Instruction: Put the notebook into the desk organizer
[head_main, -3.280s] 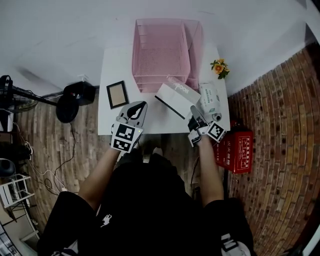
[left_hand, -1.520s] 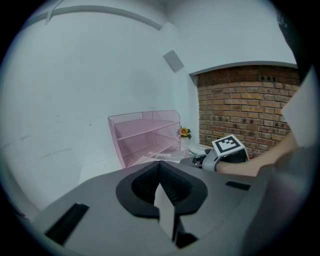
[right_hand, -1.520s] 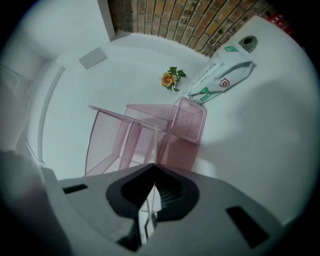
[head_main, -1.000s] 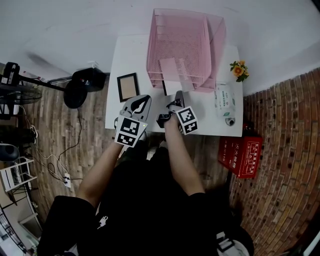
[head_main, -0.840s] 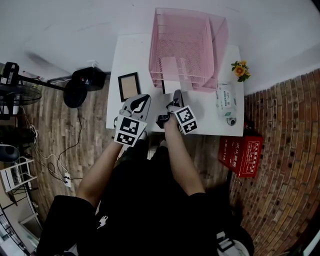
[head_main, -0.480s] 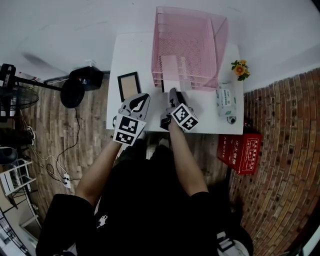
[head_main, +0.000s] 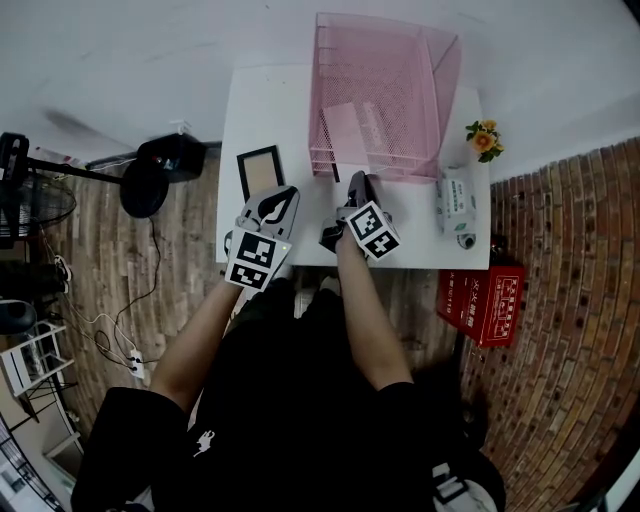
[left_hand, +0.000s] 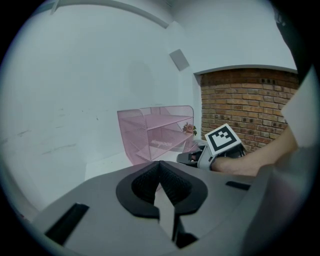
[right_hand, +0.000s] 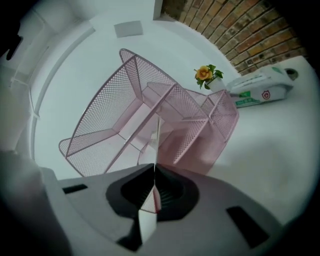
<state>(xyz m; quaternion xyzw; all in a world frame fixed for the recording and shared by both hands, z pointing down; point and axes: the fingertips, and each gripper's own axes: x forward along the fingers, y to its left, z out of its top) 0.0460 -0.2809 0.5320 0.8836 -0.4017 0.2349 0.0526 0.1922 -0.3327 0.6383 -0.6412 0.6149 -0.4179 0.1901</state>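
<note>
The pink mesh desk organizer (head_main: 385, 80) stands at the back of the white table (head_main: 265, 110). The pale notebook (head_main: 345, 130) lies inside one of its shelves, seen through the mesh. My right gripper (head_main: 357, 185) points at the organizer's front opening, shut on the notebook's near edge. In the right gripper view the notebook (right_hand: 158, 132) shows edge-on as a thin line running from the right gripper (right_hand: 154, 172) into the organizer (right_hand: 125, 115). My left gripper (head_main: 283, 197) hangs over the table's front left, shut and empty (left_hand: 160, 172).
A small picture frame (head_main: 260, 172) lies left of the organizer. A tissue pack (head_main: 454, 200) and a small orange flower (head_main: 485, 140) sit on the table's right side. A red box (head_main: 487, 305) stands on the floor to the right, and black equipment (head_main: 160, 165) to the left.
The right gripper carried the notebook from the table's right side to the organizer, and the notebook now lies deeper in the shelf. The left gripper stayed put.
</note>
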